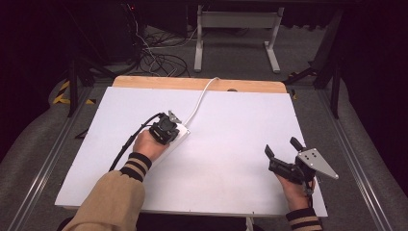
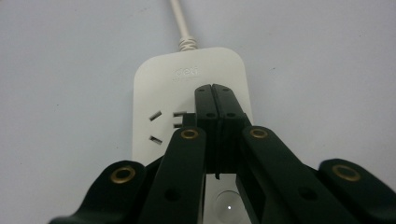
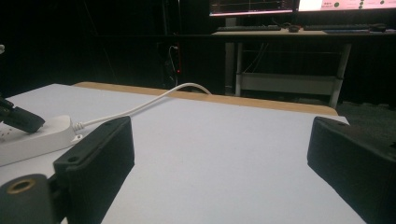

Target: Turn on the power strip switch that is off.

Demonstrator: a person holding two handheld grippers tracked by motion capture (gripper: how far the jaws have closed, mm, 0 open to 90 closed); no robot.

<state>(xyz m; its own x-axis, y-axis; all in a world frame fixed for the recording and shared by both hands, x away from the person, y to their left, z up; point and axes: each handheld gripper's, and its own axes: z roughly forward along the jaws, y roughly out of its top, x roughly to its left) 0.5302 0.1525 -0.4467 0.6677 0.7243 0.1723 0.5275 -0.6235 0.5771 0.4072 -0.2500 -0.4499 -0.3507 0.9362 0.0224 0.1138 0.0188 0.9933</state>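
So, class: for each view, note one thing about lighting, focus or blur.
High view: the white table is evenly lit and the surroundings are dark. Left gripper view: the power strip is sharp, while the nearest linkage is blurred. Right gripper view: dim, with bright monitors at the top.

I count one power strip (image 2: 187,93) on the table (image 1: 231,159), with one white cord (image 1: 199,101) running off its end. Two grippers are mine: the left gripper (image 2: 212,88) and the right gripper (image 1: 283,147). On the strip's face I can see one socket (image 2: 161,123) with three slots.
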